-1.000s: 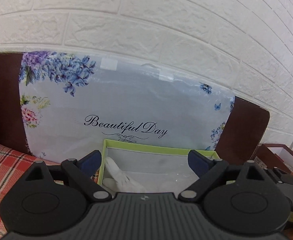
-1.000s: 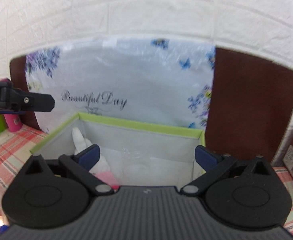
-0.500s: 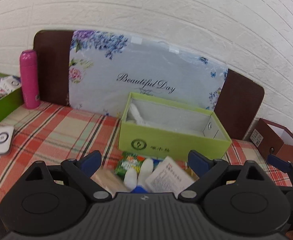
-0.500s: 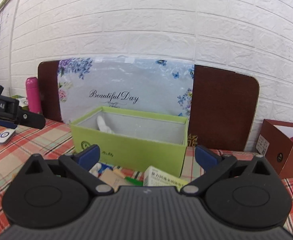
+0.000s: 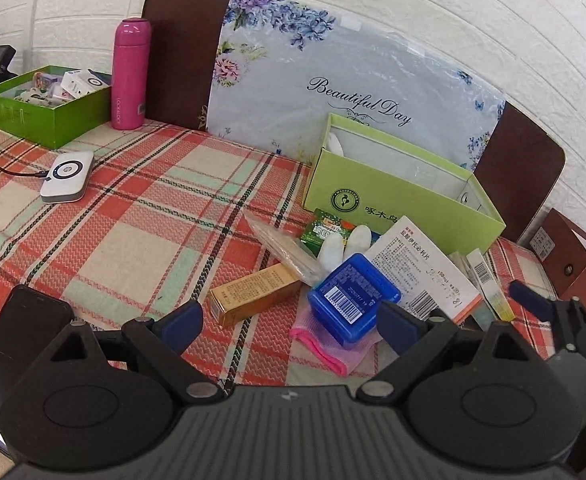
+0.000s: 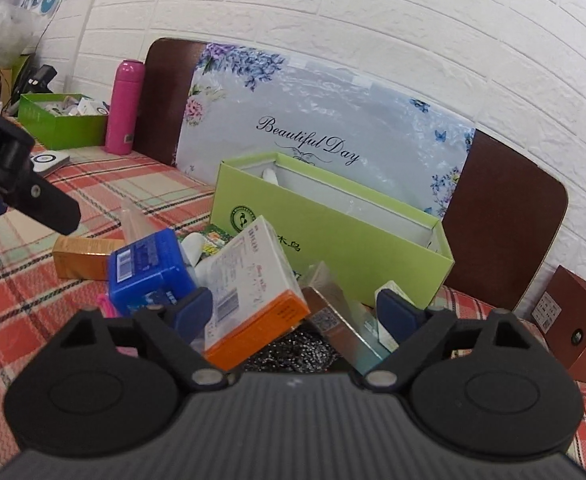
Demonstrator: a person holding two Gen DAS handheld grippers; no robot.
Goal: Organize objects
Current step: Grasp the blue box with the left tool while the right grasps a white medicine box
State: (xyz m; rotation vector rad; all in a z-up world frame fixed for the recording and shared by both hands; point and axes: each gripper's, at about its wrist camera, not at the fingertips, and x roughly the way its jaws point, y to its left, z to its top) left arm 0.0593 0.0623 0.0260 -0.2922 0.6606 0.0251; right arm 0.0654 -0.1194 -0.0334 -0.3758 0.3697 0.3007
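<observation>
Both cameras have pulled back from the open box and dipped; the clutter in front of it is now in view.

Left wrist view: left gripper (image 5: pixel 289 322) hangs over the plaid surface (image 5: pixel 133 216), jaws wide apart, nothing between them. Below lies the loose pile: gold carton (image 5: pixel 253 300), blue case (image 5: pixel 353 298) on a pink cloth (image 5: pixel 325 350), white medicine box (image 5: pixel 425 272). They sit just in front of the light green box (image 5: pixel 397 200), probably the place they belong. A second green box (image 5: pixel 45 104) and a pink bottle (image 5: pixel 129 74) stand well apart, far left.

Right wrist view: right gripper (image 6: pixel 293 308) has its jaws just closing somewhat but not yet clamped; the orange-edged medicine box (image 6: pixel 253 284) lies tilted between them, leaning on the pile. Likely the next pick.
</observation>
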